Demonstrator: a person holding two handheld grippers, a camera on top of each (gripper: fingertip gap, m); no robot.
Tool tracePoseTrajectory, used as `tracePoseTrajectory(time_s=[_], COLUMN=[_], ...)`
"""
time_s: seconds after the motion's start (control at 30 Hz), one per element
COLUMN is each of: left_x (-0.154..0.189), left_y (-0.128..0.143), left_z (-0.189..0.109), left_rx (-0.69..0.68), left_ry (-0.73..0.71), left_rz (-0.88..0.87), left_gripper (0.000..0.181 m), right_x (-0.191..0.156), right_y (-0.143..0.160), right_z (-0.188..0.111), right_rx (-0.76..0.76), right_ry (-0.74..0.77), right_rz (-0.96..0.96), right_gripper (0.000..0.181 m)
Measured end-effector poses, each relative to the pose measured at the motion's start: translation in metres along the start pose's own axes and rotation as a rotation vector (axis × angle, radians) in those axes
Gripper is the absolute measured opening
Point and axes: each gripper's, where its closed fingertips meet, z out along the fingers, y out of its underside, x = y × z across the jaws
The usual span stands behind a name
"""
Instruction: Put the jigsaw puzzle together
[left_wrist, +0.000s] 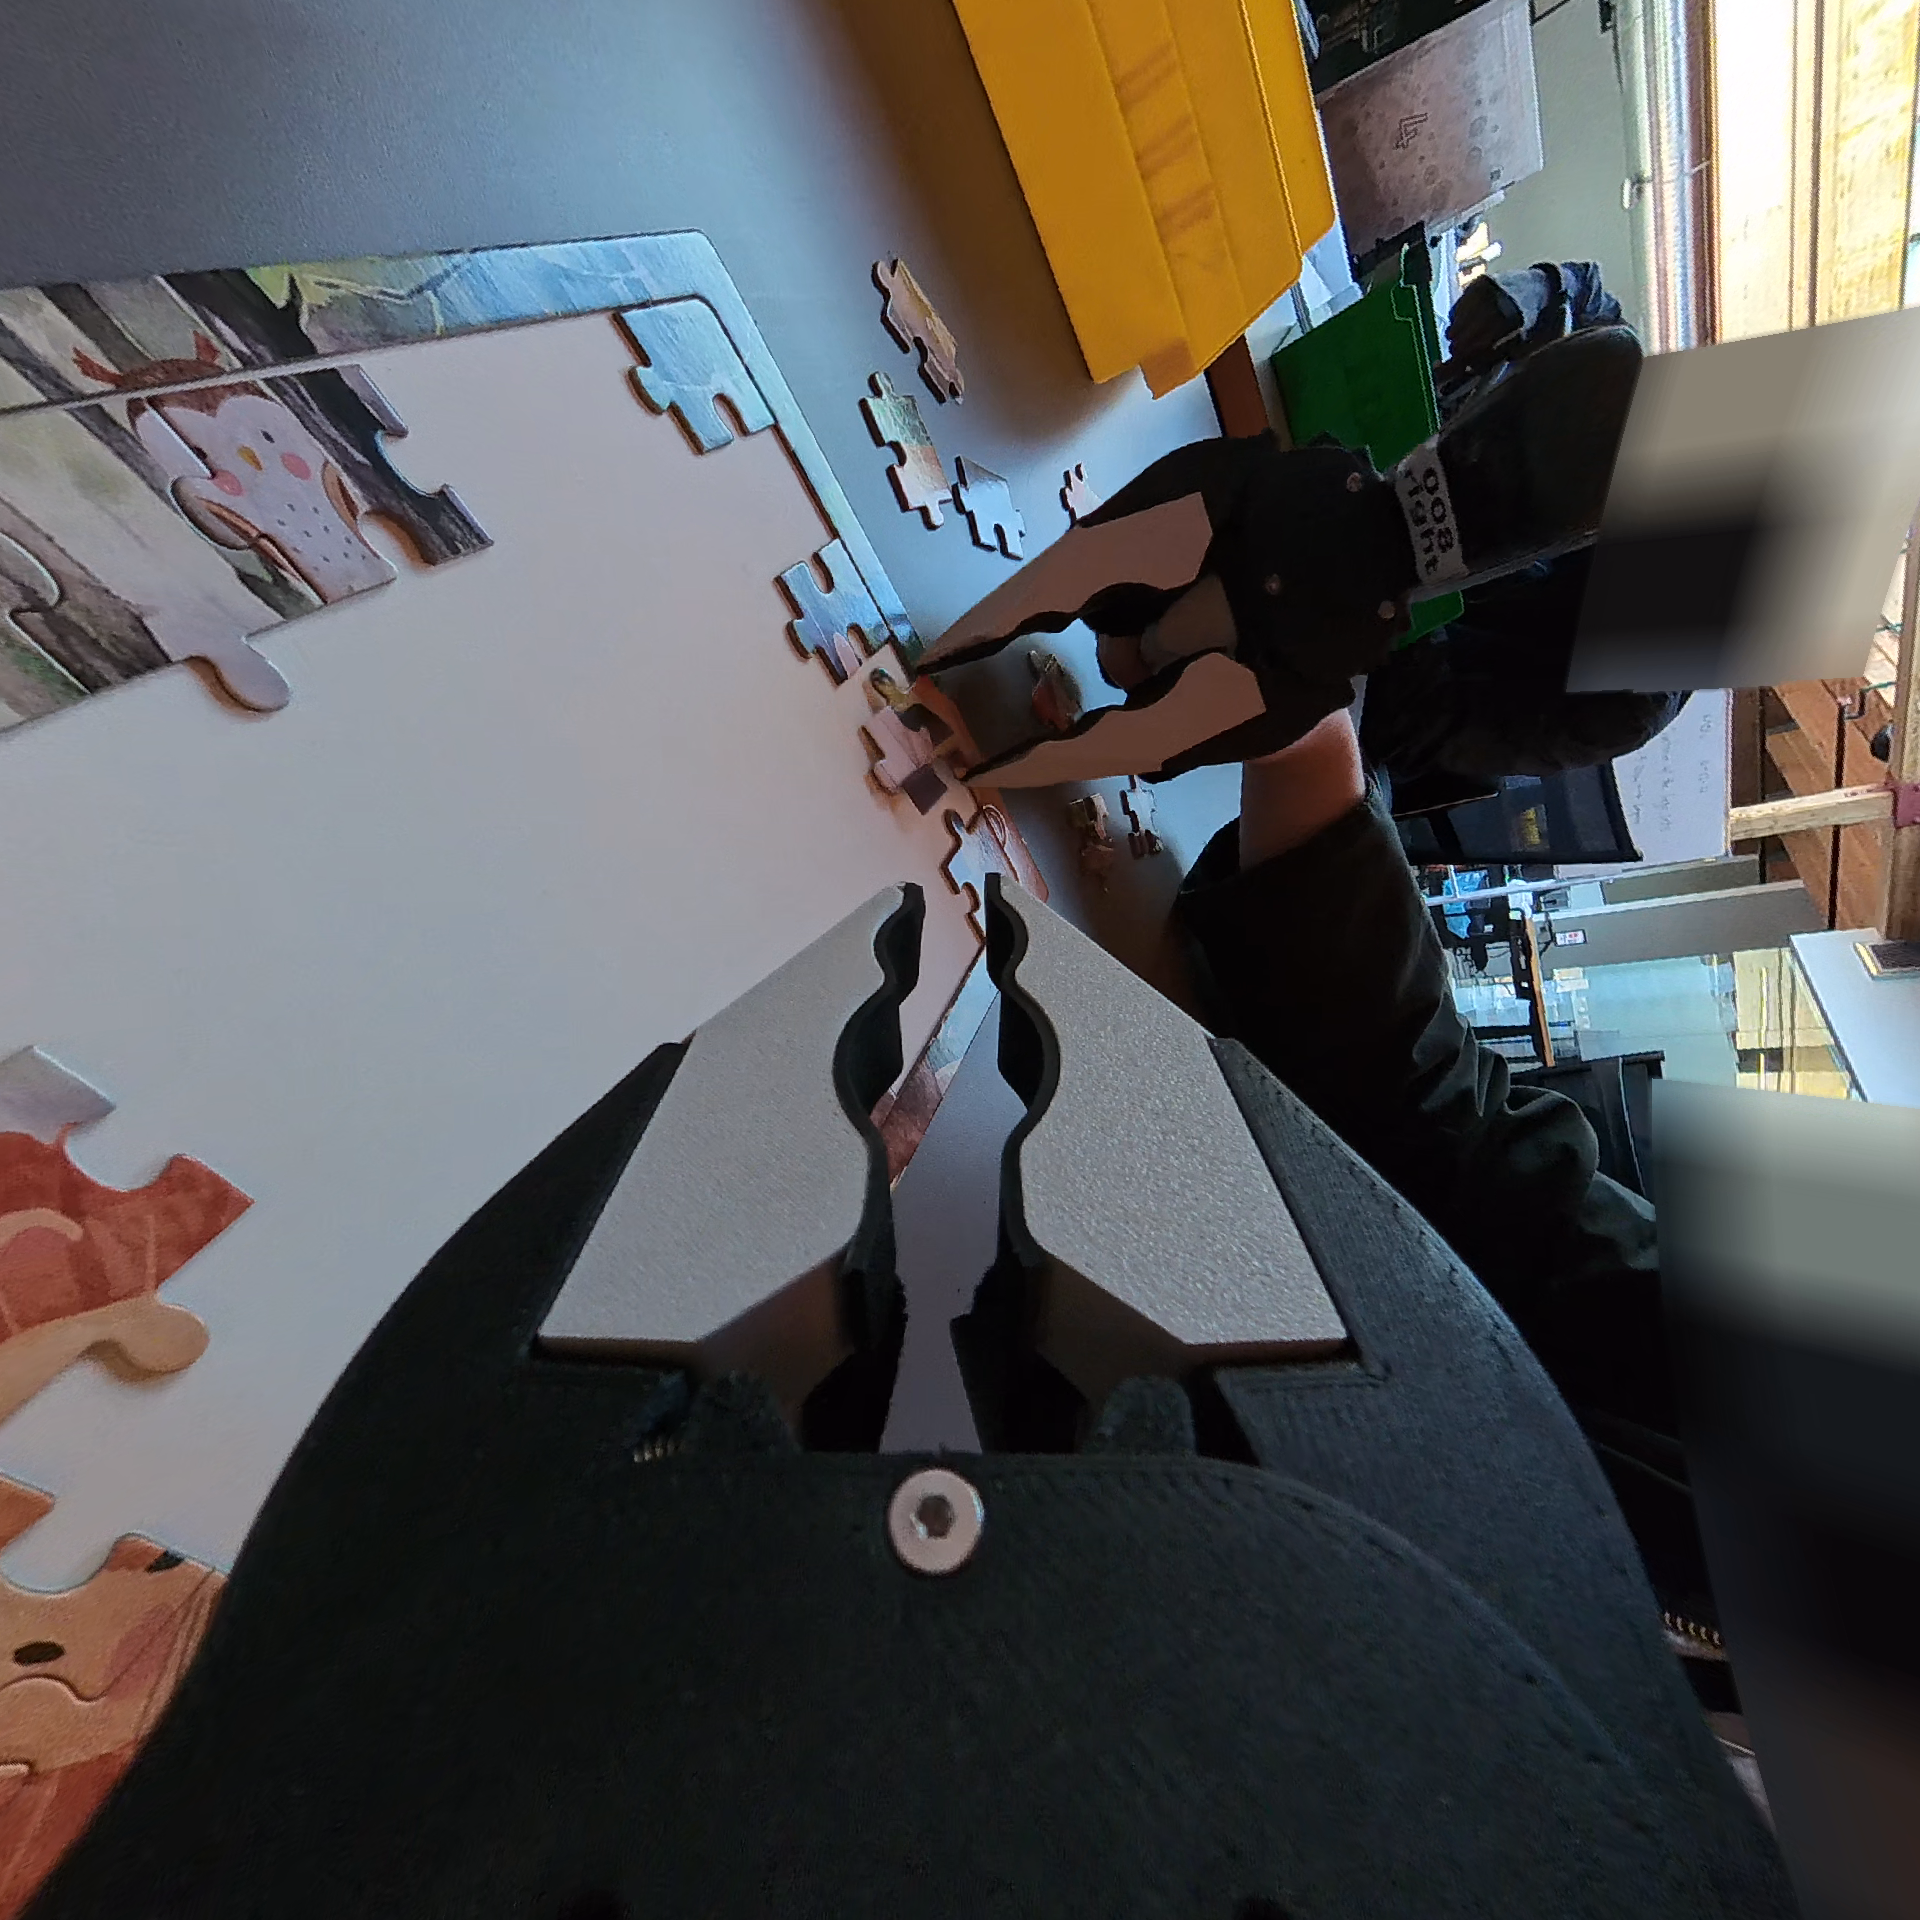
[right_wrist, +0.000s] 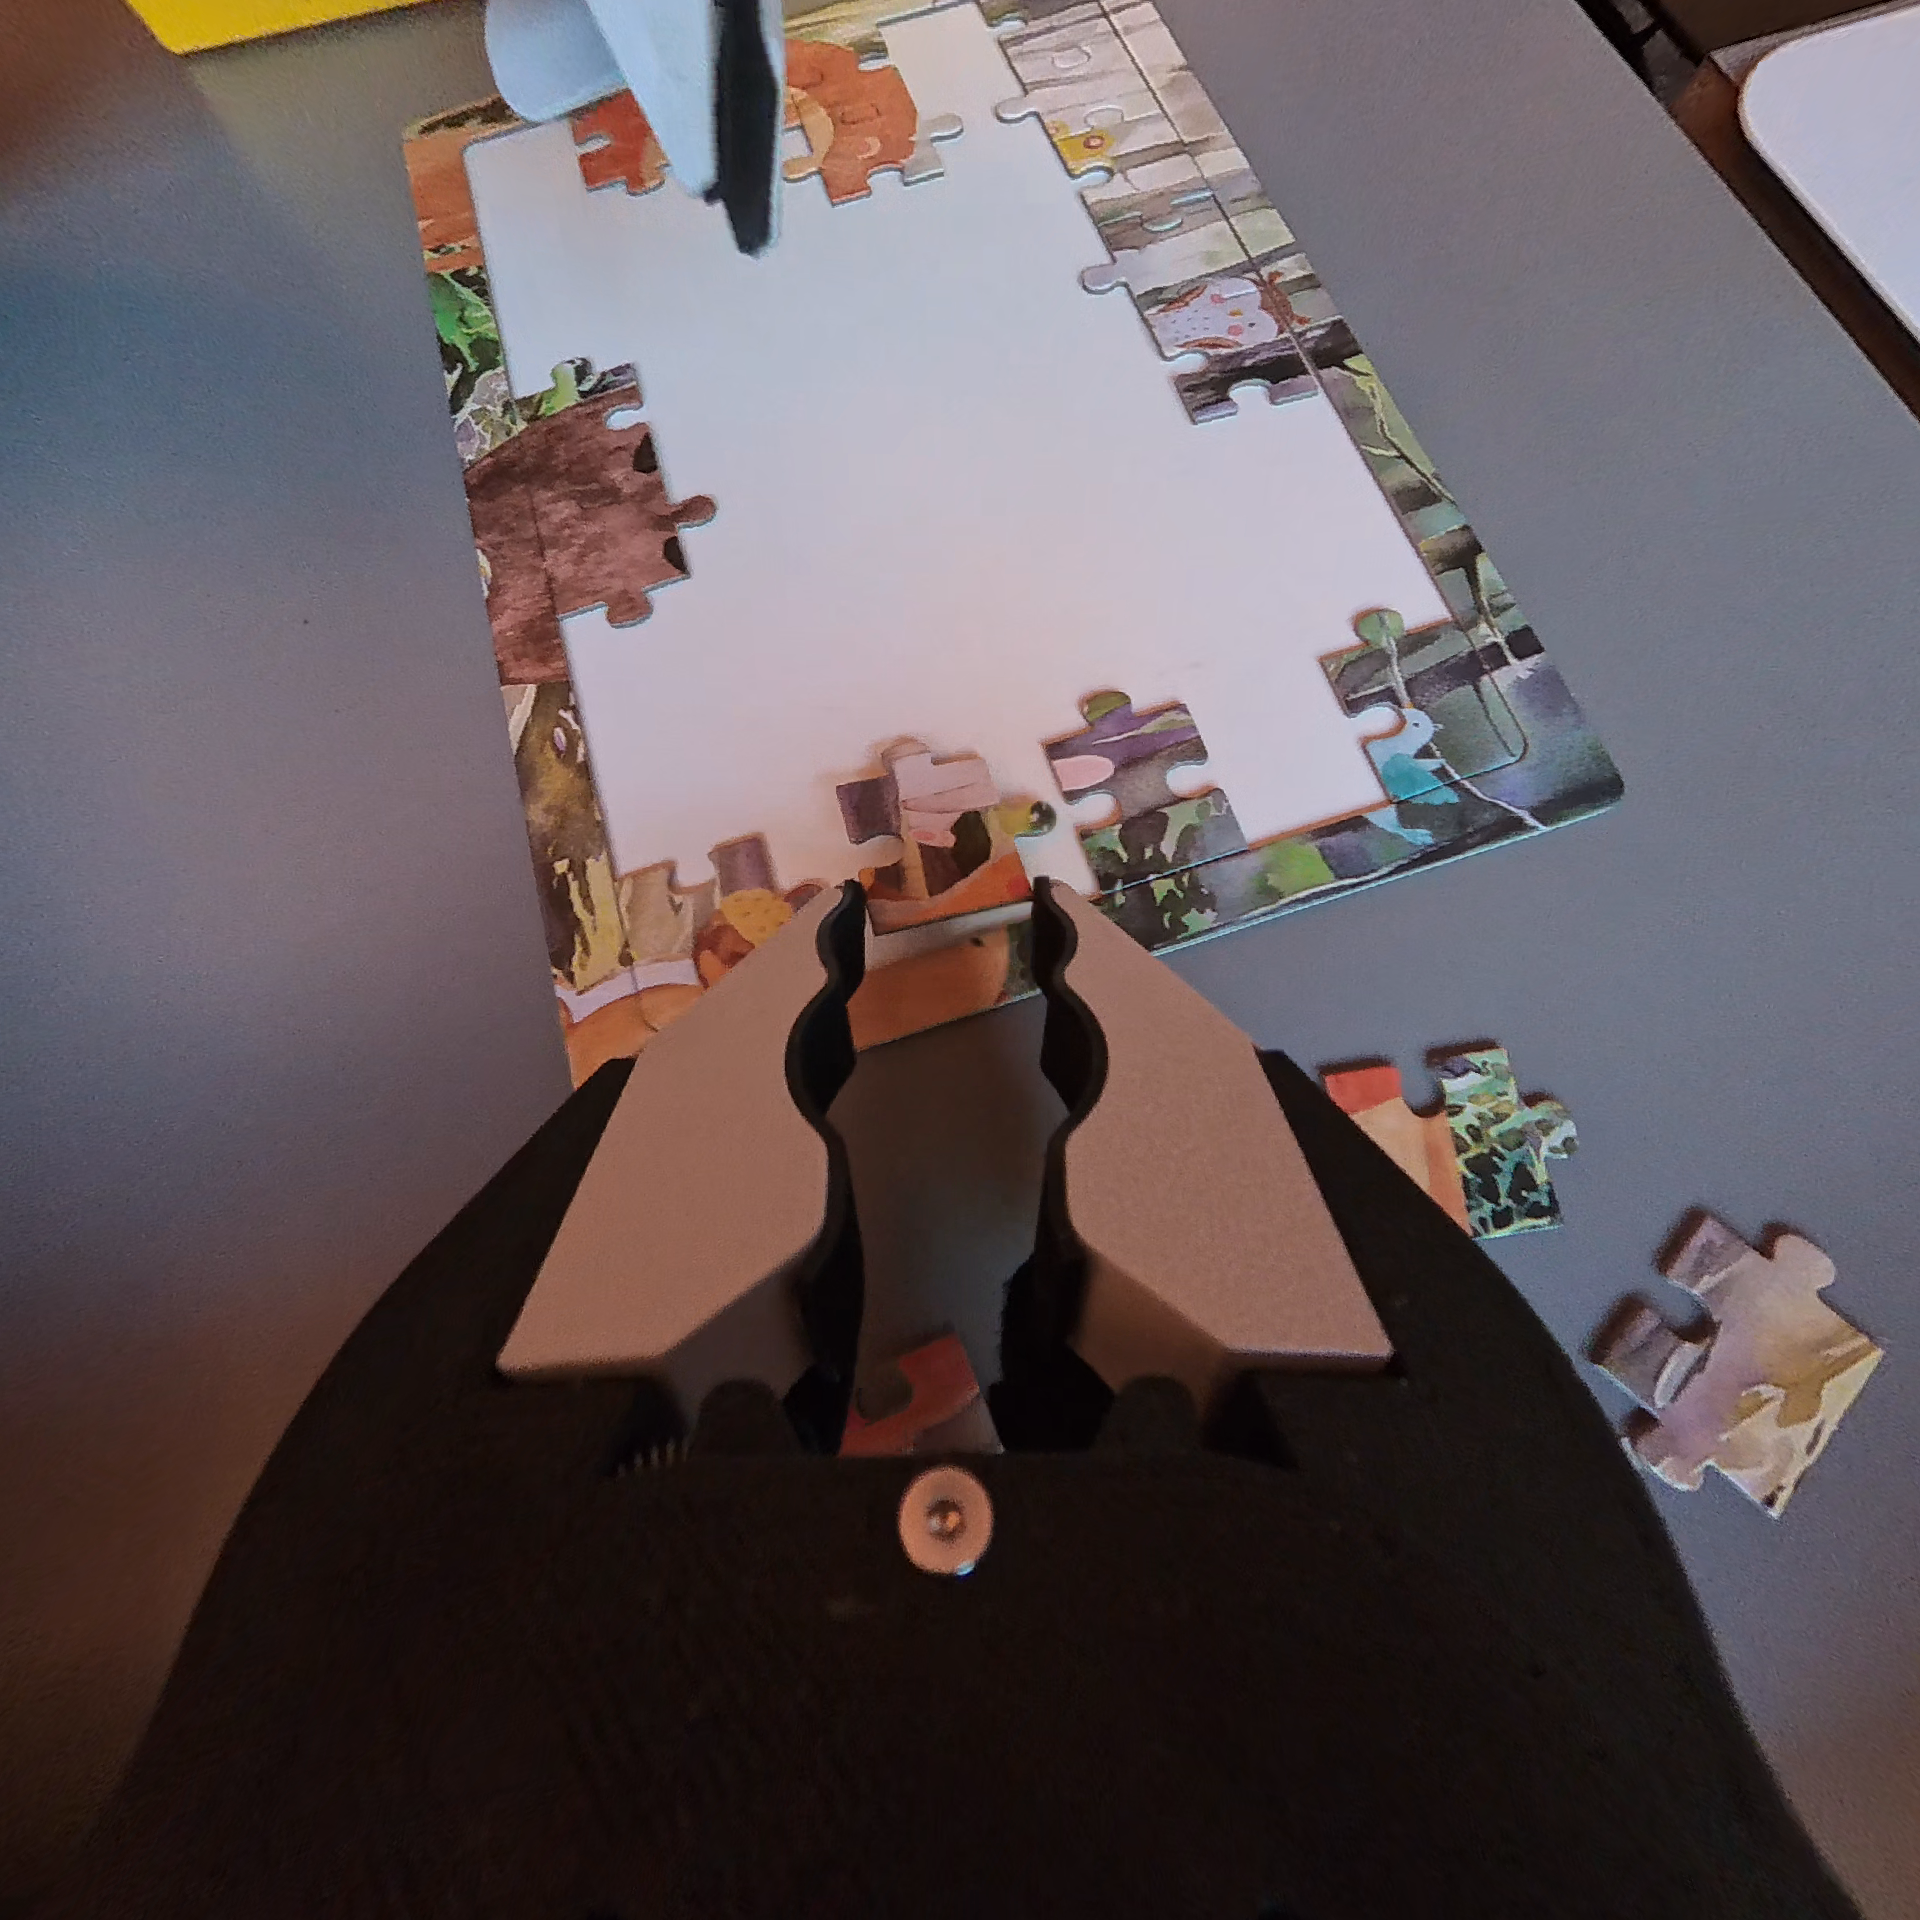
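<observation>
My right hand-held gripper (right_wrist: 948, 904) grasps a puzzle piece (right_wrist: 940, 831) at the puzzle tray's (right_wrist: 1382, 821) near edge. My left hand-held gripper (left_wrist: 954, 899) hangs above it, slightly released, holding nothing.

I count two grippers, my left gripper (left_wrist: 951, 894) and my right gripper (right_wrist: 948, 896). One puzzle board (right_wrist: 935, 499) lies on one counter (right_wrist: 260, 623). Near right of the board I see two loose pieces (right_wrist: 1496, 1143), and far left one yellow bin (left_wrist: 1143, 177).

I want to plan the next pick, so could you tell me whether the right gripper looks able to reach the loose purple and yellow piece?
Probably yes: the loose purple and yellow piece lies flat on open table, nothing on it, but the right gripper first has to let go of its piece.
</observation>
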Motion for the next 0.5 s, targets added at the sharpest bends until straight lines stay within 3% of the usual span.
tracePoseTrajectory(time_s=[0.5], left_x=[-0.001], left_y=[0.001], left_z=[0.000], left_rx=[-0.008], left_ry=[0.001], left_rz=[-0.007], left_gripper=[0.009], right_x=[-0.014], right_y=[0.008], right_z=[0.001], right_rx=[-0.057], right_ry=[-0.031], right_rz=[-0.063], right_gripper=[0.032])
